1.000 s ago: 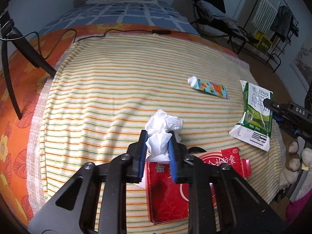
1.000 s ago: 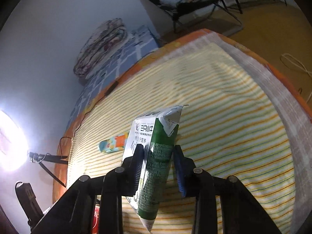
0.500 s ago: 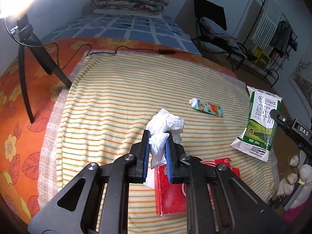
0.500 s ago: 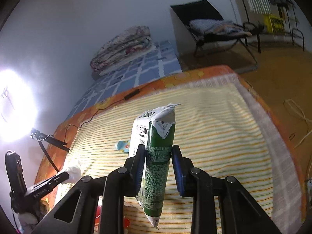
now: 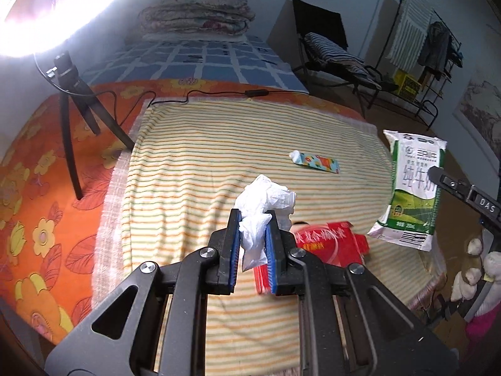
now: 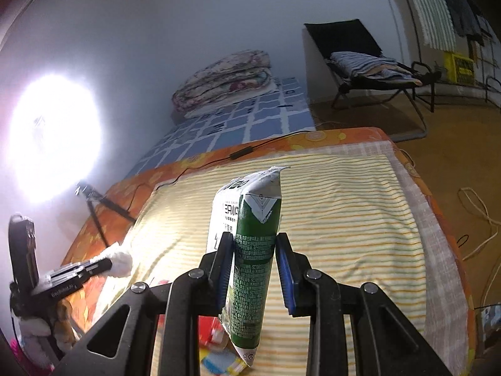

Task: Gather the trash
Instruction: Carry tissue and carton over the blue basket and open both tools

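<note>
- The left gripper [image 5: 253, 244] is nearly closed, its blue pads clamped on a crumpled white tissue [image 5: 263, 206] held above the striped cloth [image 5: 194, 169].
- The right gripper [image 6: 254, 271] is pinched on a green milk carton [image 6: 250, 250], clear of the cloth.
- A small tube [image 5: 316, 162] lies on the cloth beyond the tissue.
- A red box [image 5: 328, 241] lies on the cloth's near edge.

lamp [image 6: 51, 139] glare blows out upper left in both views; room otherwise dim, fisheye edges bent and dark.
</note>
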The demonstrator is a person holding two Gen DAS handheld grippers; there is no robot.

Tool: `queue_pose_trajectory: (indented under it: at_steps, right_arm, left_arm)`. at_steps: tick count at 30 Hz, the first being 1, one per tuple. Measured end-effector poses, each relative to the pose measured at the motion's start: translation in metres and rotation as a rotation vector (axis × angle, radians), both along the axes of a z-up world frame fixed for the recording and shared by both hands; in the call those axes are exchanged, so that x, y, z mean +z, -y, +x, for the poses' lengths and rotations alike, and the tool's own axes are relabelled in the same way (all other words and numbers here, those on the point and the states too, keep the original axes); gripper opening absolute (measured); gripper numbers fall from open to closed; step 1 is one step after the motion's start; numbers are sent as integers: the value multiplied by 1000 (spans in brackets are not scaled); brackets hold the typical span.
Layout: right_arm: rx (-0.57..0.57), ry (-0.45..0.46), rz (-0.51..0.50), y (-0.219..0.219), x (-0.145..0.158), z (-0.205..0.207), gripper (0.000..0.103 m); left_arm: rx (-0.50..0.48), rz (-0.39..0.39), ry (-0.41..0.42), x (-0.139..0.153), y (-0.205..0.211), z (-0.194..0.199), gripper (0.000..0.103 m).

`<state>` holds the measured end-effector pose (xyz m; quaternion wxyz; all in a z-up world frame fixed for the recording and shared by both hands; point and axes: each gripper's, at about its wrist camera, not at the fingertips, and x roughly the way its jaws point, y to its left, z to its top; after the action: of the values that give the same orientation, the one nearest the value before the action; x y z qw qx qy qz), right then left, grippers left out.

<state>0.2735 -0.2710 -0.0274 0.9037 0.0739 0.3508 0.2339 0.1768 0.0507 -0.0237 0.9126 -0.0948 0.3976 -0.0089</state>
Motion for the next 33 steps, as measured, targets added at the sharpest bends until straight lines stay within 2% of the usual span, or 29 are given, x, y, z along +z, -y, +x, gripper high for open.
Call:
queue_pose_trajectory:
  at_steps: [5, 10, 19, 24, 33]
  right_arm:
    - [56, 20, -31, -8, 7, -30, 27]
    - [117, 35, -55, -17, 10, -64, 27]
    - [200, 28, -79, -31, 5, -123, 27]
    - [248, 14, -95, -40, -6, -152, 27]
    - [323, -12, -155, -56, -34, -197, 27]
  left_arm:
    - [-27, 24, 11, 7, 4, -32, 13]
    - [-45, 29, -3, 2, 5, -64, 13]
    - [-63, 48, -53, -25, 5, -131, 13]
    - [-72, 24, -111, -50, 6, -164, 13]
    - [-85, 1, -189, -83, 14, -198, 13]
